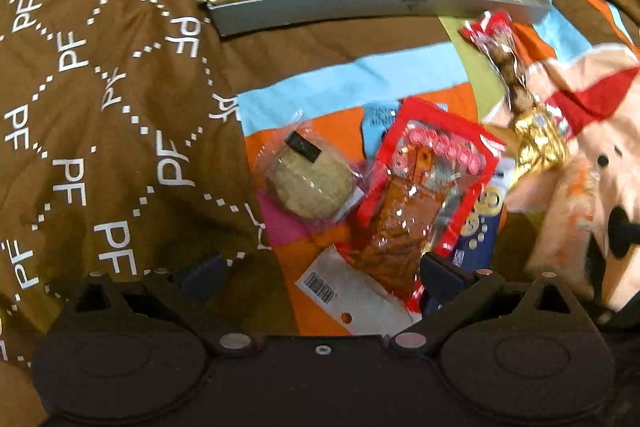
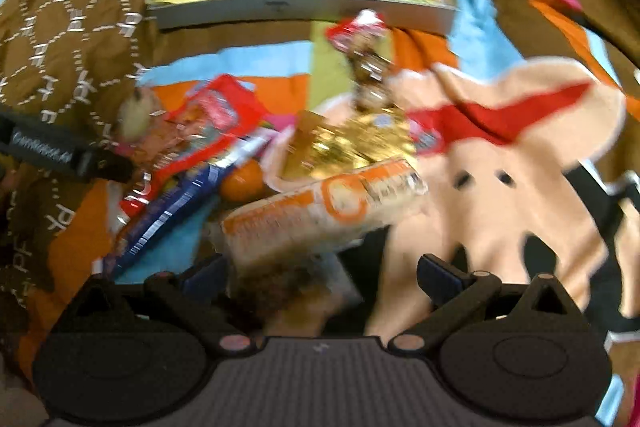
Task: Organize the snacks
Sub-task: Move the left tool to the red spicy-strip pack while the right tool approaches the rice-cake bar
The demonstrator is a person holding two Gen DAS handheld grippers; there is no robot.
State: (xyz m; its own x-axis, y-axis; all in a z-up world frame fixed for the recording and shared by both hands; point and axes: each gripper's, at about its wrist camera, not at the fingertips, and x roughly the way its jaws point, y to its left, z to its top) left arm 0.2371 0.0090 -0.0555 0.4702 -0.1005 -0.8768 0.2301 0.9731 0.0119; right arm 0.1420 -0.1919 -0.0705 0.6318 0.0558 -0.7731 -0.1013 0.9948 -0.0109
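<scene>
The snacks were all heaped on a colourful patchwork blanket (image 1: 352, 79) spread over a brown bedspread with white "PF" letters (image 1: 92, 75). The left gripper (image 1: 320, 271) hung low over the pile with its jaws wide apart and nothing between them; its right finger (image 1: 442, 273) sat right at the bottom end of a red snack packet with a clear window (image 1: 424, 195). That packet's long axis ran diagonally, red top pointing up and to the right, white barcode end down toward the gripper. Just left of it, touching, lay a round pale rice cake in clear wrap (image 1: 310, 183), and a blue packet (image 1: 478, 227) poked out from under its right edge. Further up, a long narrow bag of nuts with a red top (image 1: 504, 63) ran roughly toward the tray, ending in a crinkly gold wrapper (image 1: 538, 143). The right gripper (image 2: 320, 271) was also spread wide, hovering at the near end of an orange-and-white cracker pack (image 2: 320, 215), which lay slanted, its far end up to the right; that view was blurry, so I couldn't tell if a finger touched it. An orange (image 2: 242, 183) peeked out behind it. Beyond everything sat a shallow grey tray lined with a cartoon drawing (image 1: 376, 5), with the nut bag's top lying just in front of it. A peach elephant patch (image 2: 500, 187) filled the blanket's right side.
</scene>
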